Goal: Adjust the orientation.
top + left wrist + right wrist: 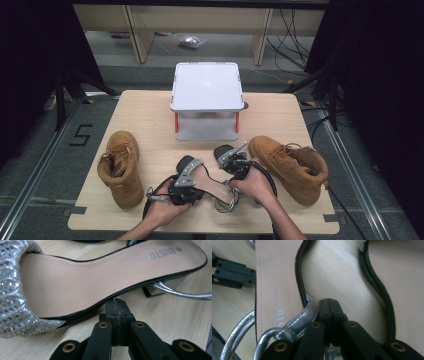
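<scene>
Silver-strapped sandal (82,285) (toe cut off) lies beside both clenched, empty hand-held grippers (117,303) (329,302).

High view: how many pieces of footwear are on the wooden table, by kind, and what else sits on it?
Tan lace-up leather boots: 2 (left boot, right boot)
Silver-strapped heeled sandals with beige insoles: 2 (one sandal, second sandal beside it)
White lidded plastic box: 1
Total: 5 things on the light wooden table
</scene>
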Action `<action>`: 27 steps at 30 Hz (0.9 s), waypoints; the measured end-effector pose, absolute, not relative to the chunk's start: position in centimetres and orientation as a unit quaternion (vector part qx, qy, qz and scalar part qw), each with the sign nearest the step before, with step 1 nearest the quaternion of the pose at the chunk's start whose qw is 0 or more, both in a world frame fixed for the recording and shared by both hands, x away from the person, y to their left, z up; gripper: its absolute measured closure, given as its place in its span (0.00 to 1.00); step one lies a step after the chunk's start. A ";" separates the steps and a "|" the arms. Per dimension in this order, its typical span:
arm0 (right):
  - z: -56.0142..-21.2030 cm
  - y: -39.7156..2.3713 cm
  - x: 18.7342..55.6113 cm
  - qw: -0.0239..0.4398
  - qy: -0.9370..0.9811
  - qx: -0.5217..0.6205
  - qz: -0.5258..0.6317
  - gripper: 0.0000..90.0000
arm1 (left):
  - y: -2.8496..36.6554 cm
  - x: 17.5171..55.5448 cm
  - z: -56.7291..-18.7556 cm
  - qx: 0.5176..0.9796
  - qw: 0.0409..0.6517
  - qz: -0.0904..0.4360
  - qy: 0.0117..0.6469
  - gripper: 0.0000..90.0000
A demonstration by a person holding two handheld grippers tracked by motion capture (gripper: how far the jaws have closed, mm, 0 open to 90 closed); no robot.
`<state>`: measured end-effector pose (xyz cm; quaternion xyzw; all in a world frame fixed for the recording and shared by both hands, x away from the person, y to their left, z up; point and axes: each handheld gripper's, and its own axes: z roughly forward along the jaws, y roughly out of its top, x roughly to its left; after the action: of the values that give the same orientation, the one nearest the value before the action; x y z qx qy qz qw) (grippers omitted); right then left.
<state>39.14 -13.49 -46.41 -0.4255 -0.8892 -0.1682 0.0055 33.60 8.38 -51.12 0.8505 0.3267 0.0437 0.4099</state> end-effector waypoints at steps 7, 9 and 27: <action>-46.5 -12.7 38.7 0.008 -0.888 -0.426 -0.173 1.00 | 9.1 34.1 -51.0 0.852 0.399 0.054 0.334 1.00; -46.6 -12.4 38.7 -0.004 -0.892 -0.420 -0.167 1.00 | 9.5 34.4 -50.9 0.851 0.396 0.054 0.341 1.00; -48.3 -7.6 37.5 0.059 -0.892 -0.396 -0.210 1.00 | 12.6 35.9 -51.0 0.836 0.384 0.080 0.384 0.99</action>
<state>37.52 -7.63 -48.32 -0.3956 -0.8921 -0.2100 0.0594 35.91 12.63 -51.04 0.8360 0.3838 0.0802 0.3840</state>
